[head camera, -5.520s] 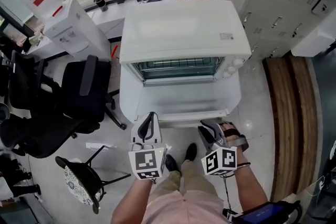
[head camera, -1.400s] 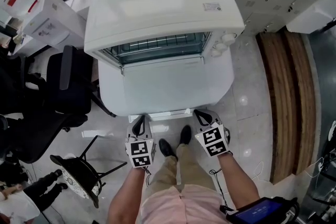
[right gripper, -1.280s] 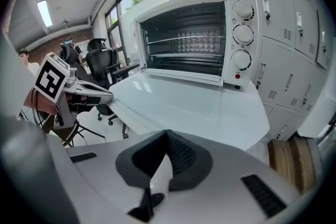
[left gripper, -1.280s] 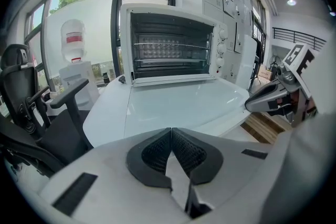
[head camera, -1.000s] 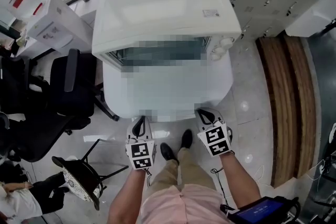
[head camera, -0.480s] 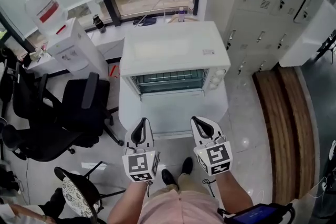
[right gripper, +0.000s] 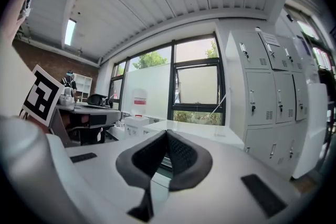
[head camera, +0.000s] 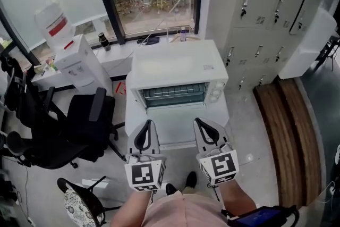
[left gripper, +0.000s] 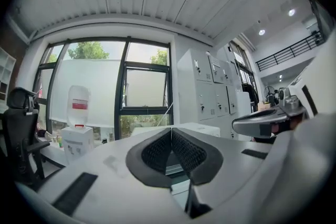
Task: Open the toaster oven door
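The white toaster oven stands in the middle of the head view. Its door hangs folded down towards me, and the wire rack shows in the open cavity. My left gripper is shut and empty, held above the door's near left corner. My right gripper is also shut and empty, over the near right corner. In the left gripper view the pads of the left gripper meet, with the oven's top beyond. The right gripper shows the same closed jaws.
A black office chair stands left of the oven, and a patterned stool is nearer me. A water dispenser stands at the back left. Grey lockers line the right, with a wooden strip on the floor.
The view has pulled back, so the oven looks smaller and farther. Both grippers have come away from the door's front edge, still shut. The door stays folded down.
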Motion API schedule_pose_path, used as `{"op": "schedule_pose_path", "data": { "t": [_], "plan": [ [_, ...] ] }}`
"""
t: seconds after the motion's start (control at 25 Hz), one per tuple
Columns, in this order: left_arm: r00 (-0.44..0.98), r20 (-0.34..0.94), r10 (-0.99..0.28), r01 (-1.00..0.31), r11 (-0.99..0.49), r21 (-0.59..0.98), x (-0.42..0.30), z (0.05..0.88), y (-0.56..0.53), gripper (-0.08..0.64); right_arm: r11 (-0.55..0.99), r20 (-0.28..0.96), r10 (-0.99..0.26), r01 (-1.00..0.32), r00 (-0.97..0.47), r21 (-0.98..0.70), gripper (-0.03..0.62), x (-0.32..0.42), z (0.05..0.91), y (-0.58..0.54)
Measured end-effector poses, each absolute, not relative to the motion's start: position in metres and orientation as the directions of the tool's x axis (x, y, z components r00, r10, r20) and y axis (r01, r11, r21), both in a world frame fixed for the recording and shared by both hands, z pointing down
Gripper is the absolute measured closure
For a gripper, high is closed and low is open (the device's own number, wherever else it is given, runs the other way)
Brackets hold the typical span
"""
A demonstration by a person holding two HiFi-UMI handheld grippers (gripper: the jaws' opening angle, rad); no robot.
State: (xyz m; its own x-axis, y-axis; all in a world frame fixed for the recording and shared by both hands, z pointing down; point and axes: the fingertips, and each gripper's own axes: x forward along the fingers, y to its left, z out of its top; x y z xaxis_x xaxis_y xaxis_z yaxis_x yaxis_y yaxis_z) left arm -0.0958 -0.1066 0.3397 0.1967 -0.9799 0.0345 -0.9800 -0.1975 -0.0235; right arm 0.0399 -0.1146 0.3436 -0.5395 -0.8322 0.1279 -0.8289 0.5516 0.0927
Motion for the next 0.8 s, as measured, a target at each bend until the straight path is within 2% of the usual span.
{"op": "schedule_pose_path", "data": {
  "t": [0.64,0.8],
  "plan": [
    [0.213,0.024,-0.977,-0.975,-0.214,-0.063,-0.092,0.330,-0.103,0.548,0.556,0.111,-0.831,-0.825,-0.546,0.103,0.591,0.037,0.334,-0.112],
    [0.219,-0.012,-0.976,-0.974,-0.218,-0.052,-0.090,0.325,-0.104,0.548,0.558,0.112,-0.829,-0.823,-0.548,0.108,0.592,0.035,0.334,-0.111]
  ]
}}
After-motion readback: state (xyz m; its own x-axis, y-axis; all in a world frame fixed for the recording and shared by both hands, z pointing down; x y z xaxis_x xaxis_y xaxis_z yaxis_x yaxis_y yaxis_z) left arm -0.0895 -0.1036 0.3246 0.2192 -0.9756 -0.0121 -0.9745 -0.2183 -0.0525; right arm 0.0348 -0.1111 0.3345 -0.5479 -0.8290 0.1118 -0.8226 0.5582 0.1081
